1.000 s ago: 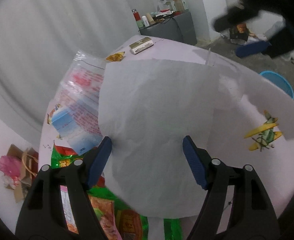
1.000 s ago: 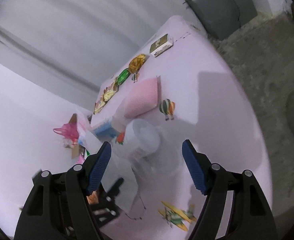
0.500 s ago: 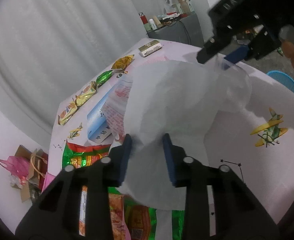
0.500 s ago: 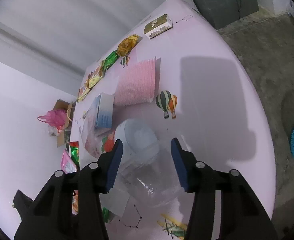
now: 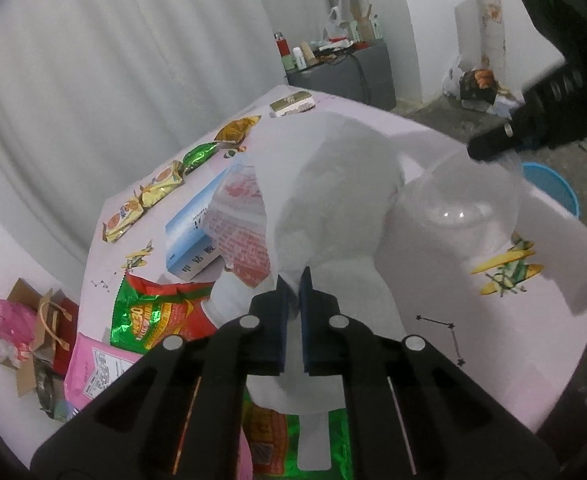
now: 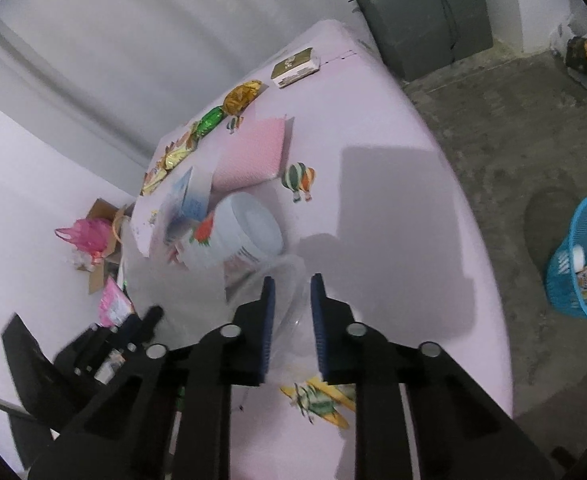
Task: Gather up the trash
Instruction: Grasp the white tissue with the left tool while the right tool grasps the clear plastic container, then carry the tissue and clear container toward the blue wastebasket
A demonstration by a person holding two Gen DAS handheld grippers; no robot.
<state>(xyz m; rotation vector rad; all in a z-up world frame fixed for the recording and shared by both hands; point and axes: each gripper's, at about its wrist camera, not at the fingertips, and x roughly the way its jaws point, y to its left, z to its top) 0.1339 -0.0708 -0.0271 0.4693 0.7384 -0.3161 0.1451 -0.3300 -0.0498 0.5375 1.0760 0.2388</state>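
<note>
My left gripper (image 5: pixel 293 280) is shut on a large white sheet of paper (image 5: pixel 333 184), pinching it into a bunched fold above the pink table (image 5: pixel 433 300). My right gripper (image 6: pixel 292 284) is shut on the rim of a clear plastic lid (image 6: pixel 289 292), which also shows in the left wrist view (image 5: pixel 465 204) at the right, under the black right gripper body (image 5: pixel 533 128). A white tub (image 6: pixel 241 236) with a strawberry label lies on its side just beyond the lid.
Snack wrappers (image 5: pixel 153 192), a blue-white box (image 5: pixel 193 248), a green-red packet (image 5: pixel 153 312) and a pink packet (image 5: pixel 93 372) lie on the table's left. A gold box (image 6: pixel 295 66) sits far back. A blue mesh basket (image 6: pixel 581 260) stands on the floor right.
Both grippers have closed: the left from wide open onto the white paper, bunching it; the right from wide open onto the clear lid. The right gripper has moved in close to the lid.
</note>
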